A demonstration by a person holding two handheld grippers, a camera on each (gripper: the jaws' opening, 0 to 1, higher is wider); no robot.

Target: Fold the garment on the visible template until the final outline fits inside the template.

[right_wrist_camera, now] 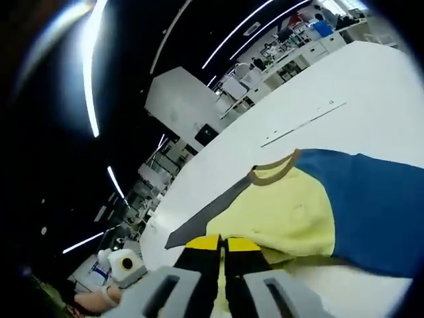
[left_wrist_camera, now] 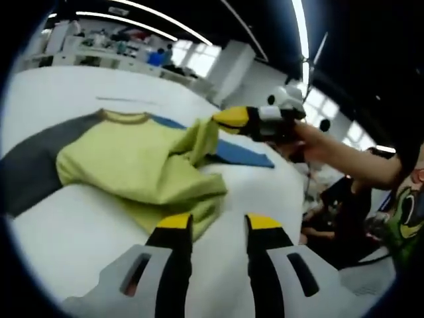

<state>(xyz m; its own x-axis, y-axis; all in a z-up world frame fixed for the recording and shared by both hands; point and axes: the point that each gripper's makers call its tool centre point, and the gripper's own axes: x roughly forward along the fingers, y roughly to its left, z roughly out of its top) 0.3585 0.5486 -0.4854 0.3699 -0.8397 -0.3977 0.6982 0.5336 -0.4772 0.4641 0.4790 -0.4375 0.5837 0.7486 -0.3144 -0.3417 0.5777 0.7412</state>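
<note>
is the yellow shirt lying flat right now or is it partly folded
Partly folded. The shirt's yellow body is bunched over itself on the white table, and the right gripper holds one edge lifted, shut on the cloth.

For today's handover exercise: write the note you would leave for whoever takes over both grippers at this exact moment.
Right gripper: shut on a pinch of the shirt, lifted off the table.
Left gripper: open, just short of the shirt's near edge, holding nothing.
Shirt: yellow-green body bunched mid-table, grey sleeve out one side, blue sleeve the other.
Done: a fold is started, fabric partly doubled over.
Left: lay it flat, tuck in the sleeves, finish folding. I cannot make out the template outline.
</note>
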